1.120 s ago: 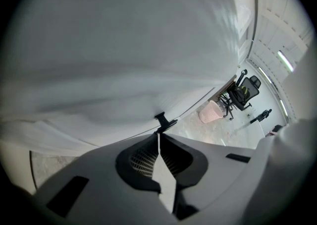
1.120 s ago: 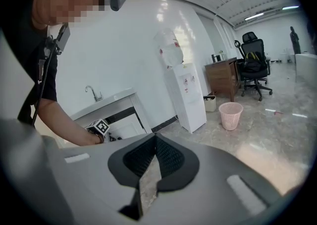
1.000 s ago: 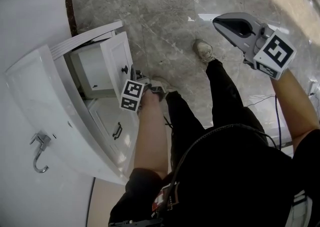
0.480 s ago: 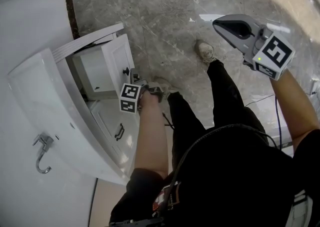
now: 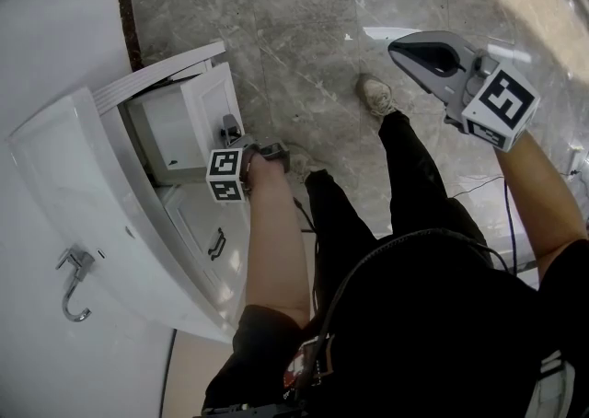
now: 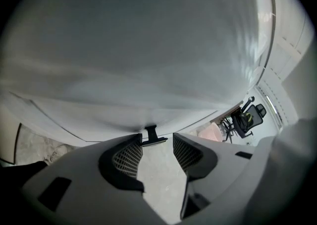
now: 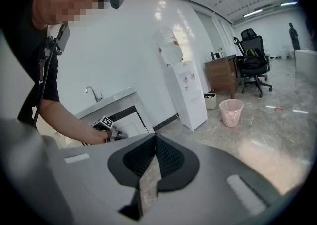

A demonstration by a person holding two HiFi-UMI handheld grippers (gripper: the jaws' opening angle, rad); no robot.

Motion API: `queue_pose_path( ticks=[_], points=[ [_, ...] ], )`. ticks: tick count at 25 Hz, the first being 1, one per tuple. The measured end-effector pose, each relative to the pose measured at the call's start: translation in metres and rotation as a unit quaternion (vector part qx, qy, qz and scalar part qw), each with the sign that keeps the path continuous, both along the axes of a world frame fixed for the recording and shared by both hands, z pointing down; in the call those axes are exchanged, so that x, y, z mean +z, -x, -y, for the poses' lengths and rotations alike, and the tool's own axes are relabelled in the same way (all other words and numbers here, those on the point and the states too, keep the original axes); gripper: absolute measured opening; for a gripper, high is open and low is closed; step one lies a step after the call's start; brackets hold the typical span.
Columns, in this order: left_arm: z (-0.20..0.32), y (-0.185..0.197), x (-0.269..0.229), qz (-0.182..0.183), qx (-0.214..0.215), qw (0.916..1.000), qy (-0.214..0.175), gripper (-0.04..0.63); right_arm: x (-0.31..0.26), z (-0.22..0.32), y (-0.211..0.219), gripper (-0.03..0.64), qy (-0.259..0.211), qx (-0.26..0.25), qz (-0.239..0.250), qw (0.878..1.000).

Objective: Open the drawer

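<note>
Drawer [image 5: 179, 121], white with small black knob [image 6: 152, 135], stands pulled out of white sink cabinet [image 5: 198, 223]. Left tongs [image 6: 157, 143] have just been opening, now released; knob sits at their tips, unclamped. Right tongs [image 7: 154, 144] clenched, empty, raised well apart.

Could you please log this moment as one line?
drawer: pulled out | left hand-held gripper: jaws just opening, knob between tips, not gripped | right hand-held gripper: shut, empty, raised
</note>
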State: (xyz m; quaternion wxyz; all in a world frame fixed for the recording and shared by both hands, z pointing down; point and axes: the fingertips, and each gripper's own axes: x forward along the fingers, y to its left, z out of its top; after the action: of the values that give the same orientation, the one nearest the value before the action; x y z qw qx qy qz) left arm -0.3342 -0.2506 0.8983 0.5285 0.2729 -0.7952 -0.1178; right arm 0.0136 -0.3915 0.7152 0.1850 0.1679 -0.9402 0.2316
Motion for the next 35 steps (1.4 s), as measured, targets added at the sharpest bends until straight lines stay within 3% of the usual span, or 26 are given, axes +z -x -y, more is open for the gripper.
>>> queue_pose_path(
  ticks=[3,4,9,25,30,35],
  points=[
    [-0.003,0.007,0.002,-0.001,-0.021,0.9997,0.007,0.167,0.001,-0.001,0.000,-0.005,0.003,0.000,0.000,1.000],
    [-0.004,0.007,0.002,0.000,-0.020,0.9998,0.009,0.138,0.001,0.000,0.000,-0.005,0.003,0.000,0.000,1.000],
    [-0.005,-0.001,0.000,0.006,0.009,0.9999,0.000,0.133,-0.003,0.001,0.003,-0.005,0.000,-0.001,-0.002,1.000],
    [-0.007,-0.018,-0.002,-0.008,0.001,1.0000,-0.001,0.134,-0.030,-0.004,0.009,-0.005,-0.015,-0.002,-0.002,1.000],
    [-0.011,-0.025,-0.008,-0.017,0.040,0.9990,0.014,0.136,-0.044,-0.007,0.016,-0.005,-0.023,-0.012,-0.003,1.000],
    [-0.011,-0.058,-0.024,-0.057,0.090,0.9942,-0.008,0.135,-0.067,-0.004,0.025,-0.005,-0.040,-0.015,-0.002,0.999]
  ],
)
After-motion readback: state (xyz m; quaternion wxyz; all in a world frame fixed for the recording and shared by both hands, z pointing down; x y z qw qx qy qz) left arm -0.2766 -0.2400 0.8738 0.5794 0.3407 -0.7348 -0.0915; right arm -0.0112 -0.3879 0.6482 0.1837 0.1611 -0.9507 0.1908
